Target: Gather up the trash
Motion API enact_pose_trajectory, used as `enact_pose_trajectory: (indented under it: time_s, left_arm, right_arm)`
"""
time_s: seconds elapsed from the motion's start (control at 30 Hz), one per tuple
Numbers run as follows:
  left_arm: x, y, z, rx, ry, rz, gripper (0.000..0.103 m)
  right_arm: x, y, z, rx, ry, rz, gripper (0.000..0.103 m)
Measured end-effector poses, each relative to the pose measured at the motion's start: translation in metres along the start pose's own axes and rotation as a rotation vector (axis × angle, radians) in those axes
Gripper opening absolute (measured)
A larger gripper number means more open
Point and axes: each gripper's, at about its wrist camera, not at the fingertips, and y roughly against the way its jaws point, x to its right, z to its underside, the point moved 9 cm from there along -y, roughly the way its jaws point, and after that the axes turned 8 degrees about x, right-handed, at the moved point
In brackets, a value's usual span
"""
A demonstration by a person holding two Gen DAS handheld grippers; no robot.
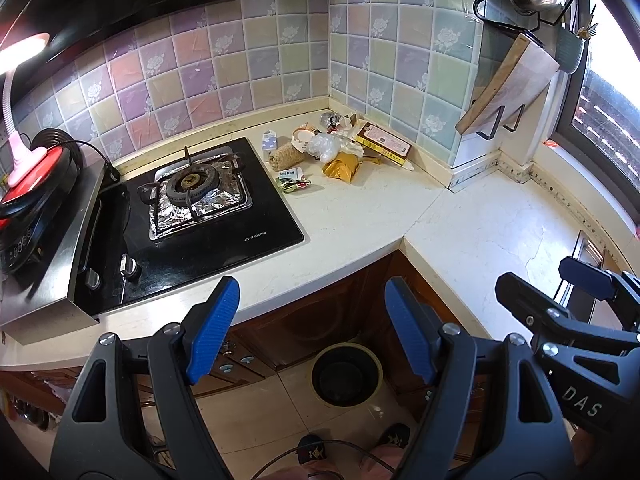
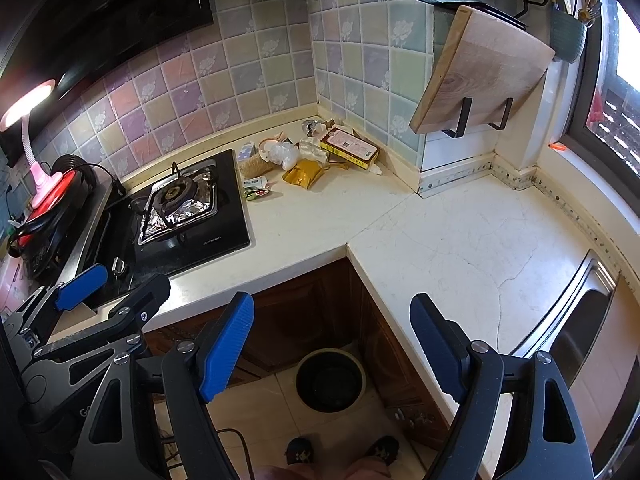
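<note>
A heap of crumpled wrappers, bags and cartons (image 1: 340, 148) lies in the far corner of the pale stone L-shaped surface (image 1: 360, 216), just right of the black glass gas hob with foil-lined burner (image 1: 200, 200). A wooden cutting board (image 2: 480, 76) hangs on the wall right of the heap. On the floor below the surface's inner corner stands a round dark-lined bin (image 2: 330, 380), between the left tool (image 1: 312, 320) and right tool (image 2: 332, 344)

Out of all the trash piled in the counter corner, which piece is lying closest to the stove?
The small green and white packet, which lies at the right edge of the black cooktop. The yellow bag and the flat printed box lie farther right, toward the wall.
</note>
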Motion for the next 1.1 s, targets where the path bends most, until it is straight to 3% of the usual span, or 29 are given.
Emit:
enact_pose_trajectory:
  time_s: [0.63,1.1]
  left_arm:
    - [-0.015,-0.018,-0.008,0.002,-0.020,0.049,0.073]
    - [-0.062,-0.052,-0.030,0.026,-0.046,0.103,0.073]
  right_arm:
    - [-0.001,-0.011,-0.004,0.006,-0.018,0.027,0.082]
    - [-0.045,-0.049,-0.026,0.023,-0.038,0.047,0.082]
